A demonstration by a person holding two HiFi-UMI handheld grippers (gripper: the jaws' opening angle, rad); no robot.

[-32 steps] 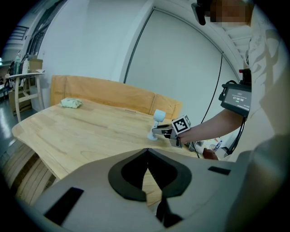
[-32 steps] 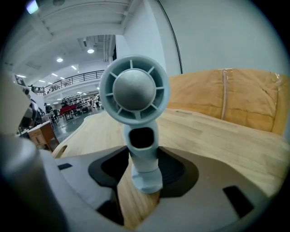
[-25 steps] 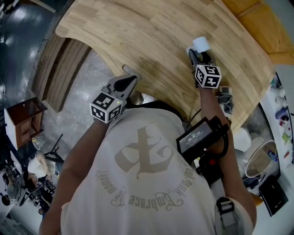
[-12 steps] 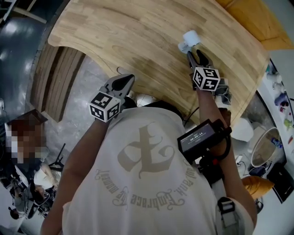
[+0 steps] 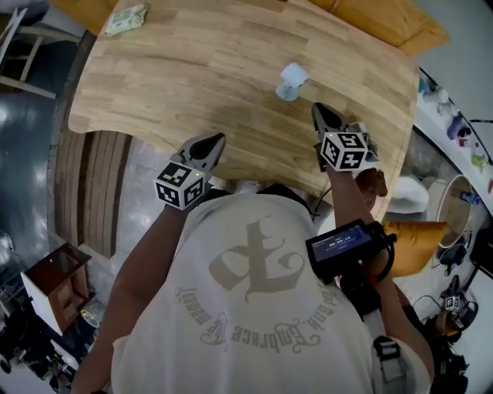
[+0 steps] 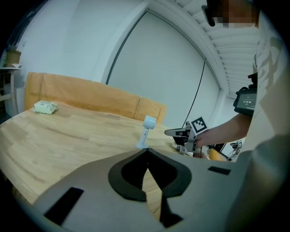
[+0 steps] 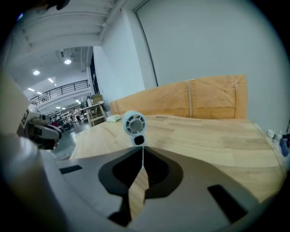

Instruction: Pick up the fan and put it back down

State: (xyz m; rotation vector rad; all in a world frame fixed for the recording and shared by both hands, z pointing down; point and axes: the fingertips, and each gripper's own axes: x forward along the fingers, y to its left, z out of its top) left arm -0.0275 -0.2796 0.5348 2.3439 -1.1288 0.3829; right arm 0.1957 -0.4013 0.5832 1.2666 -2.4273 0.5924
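Note:
A small white handheld fan stands upright on the wooden table, free of both grippers. In the right gripper view the fan faces me just beyond the jaw tips. My right gripper hangs a little short of the fan, near the table's front edge; its jaws are closing and meet at the tips with nothing between them. My left gripper hovers at the table's near edge, well left of the fan, jaws together and empty.
A pale green packet lies at the table's far left corner. Orange cushions line the far side. A white bowl and clutter stand off the table's right end. A brown box sits on the floor at the left.
My right gripper drew back and up from the fan and its open jaws came together. The fan stays standing on the table. The left gripper shifted slightly.

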